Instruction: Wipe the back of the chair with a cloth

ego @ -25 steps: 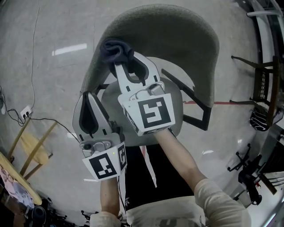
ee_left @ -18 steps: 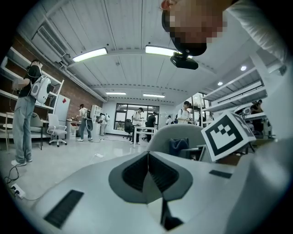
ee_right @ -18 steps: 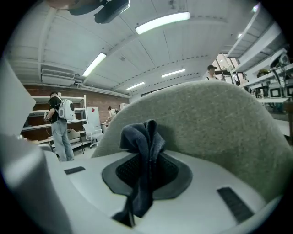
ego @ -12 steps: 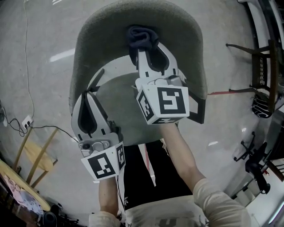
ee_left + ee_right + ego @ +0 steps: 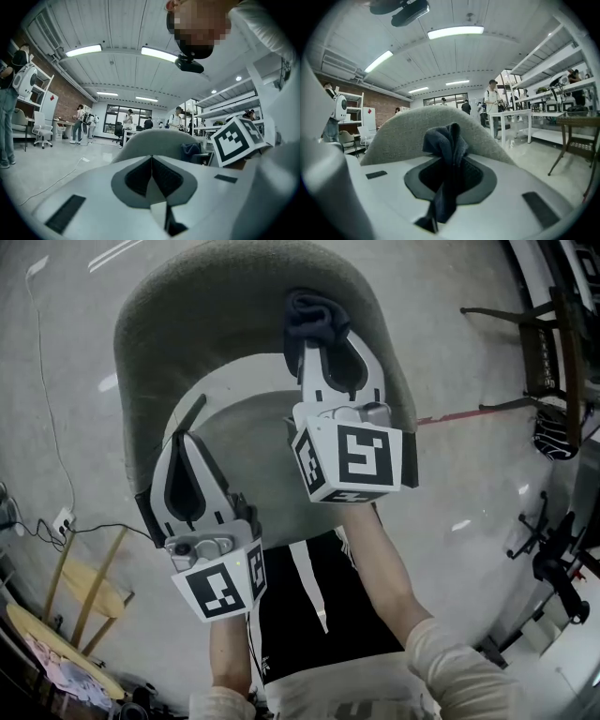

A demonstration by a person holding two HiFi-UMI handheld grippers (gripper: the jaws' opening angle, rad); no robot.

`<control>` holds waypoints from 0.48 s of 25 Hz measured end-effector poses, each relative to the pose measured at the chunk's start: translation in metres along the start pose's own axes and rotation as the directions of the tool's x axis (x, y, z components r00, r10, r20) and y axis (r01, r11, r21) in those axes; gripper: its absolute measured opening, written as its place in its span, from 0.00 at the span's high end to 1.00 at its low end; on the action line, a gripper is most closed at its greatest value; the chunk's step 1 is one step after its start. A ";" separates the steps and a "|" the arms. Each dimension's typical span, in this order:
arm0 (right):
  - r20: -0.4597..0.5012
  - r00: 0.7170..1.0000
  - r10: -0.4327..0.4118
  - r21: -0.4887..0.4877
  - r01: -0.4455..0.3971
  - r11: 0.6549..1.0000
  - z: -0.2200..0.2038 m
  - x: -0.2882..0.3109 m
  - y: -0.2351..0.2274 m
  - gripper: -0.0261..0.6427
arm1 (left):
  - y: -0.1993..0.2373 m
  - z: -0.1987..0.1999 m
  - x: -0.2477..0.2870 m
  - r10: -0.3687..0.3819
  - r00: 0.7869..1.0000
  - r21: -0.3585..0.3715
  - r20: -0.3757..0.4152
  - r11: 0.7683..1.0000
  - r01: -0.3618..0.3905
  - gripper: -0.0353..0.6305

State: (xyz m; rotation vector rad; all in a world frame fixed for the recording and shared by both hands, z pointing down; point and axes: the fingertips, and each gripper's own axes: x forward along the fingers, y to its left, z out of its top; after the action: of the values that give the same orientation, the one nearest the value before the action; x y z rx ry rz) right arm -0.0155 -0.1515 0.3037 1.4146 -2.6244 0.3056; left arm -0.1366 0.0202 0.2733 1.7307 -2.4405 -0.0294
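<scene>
The grey upholstered chair back (image 5: 216, 306) curves across the top of the head view, above the round seat (image 5: 253, 456). My right gripper (image 5: 317, 329) is shut on a dark blue cloth (image 5: 314, 317), and the cloth presses against the inner face of the chair back right of centre. In the right gripper view the cloth (image 5: 446, 140) bunches between the jaws in front of the chair back (image 5: 403, 133). My left gripper (image 5: 180, 451) is shut with nothing in it, held low over the seat's left edge. The left gripper view shows the chair back (image 5: 154, 140) and the cloth (image 5: 191, 151) beyond it.
A black armrest (image 5: 187, 418) crosses beside the left gripper. Dark chairs (image 5: 544, 343) stand at the right. A wooden stool (image 5: 84, 587) and a floor socket with cable (image 5: 61, 517) lie at lower left. White tables (image 5: 520, 119) and several people stand far off.
The right gripper has carried the cloth rightwards along the chair back, from its left part to right of centre. The left gripper has stayed by the seat's left edge.
</scene>
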 end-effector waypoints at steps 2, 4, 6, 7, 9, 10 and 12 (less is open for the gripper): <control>0.003 1.000 -0.027 -0.008 0.027 1.000 0.001 -0.006 -0.009 0.87 | -0.007 0.001 -0.001 -0.017 1.000 0.002 0.002 1.000 0.017 0.92; 0.004 0.999 -0.053 -0.010 0.053 0.999 0.002 -0.012 -0.018 0.87 | -0.012 0.000 -0.002 -0.025 1.000 0.005 -0.003 1.000 0.025 0.92; 0.003 0.997 -0.074 -0.009 0.074 0.997 0.002 -0.018 -0.026 0.87 | -0.015 -0.001 -0.003 -0.029 1.000 0.004 -0.007 1.000 0.029 0.92; 0.002 0.997 -0.081 -0.006 0.081 0.997 0.001 -0.020 -0.029 0.87 | -0.016 -0.001 -0.003 -0.031 0.999 0.003 -0.008 1.000 0.031 0.92; -0.001 0.996 -0.094 0.001 0.094 0.996 0.001 -0.024 -0.036 0.87 | -0.019 -0.001 -0.002 -0.035 0.999 0.003 -0.007 0.999 0.035 0.92; -0.002 0.995 -0.101 0.003 0.101 0.995 0.002 -0.025 -0.040 0.87 | -0.020 0.000 -0.002 -0.037 0.999 0.003 -0.006 0.999 0.037 0.92; -0.002 0.993 -0.116 0.004 0.116 0.993 0.002 -0.030 -0.047 0.87 | -0.024 0.002 -0.001 -0.041 0.999 0.003 -0.003 0.999 0.041 0.92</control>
State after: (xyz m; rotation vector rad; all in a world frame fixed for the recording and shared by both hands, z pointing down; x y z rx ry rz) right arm 0.0400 -0.1535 0.3002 1.5599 -2.5284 0.2974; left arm -0.1143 0.0127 0.2690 1.7804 -2.4045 -0.0276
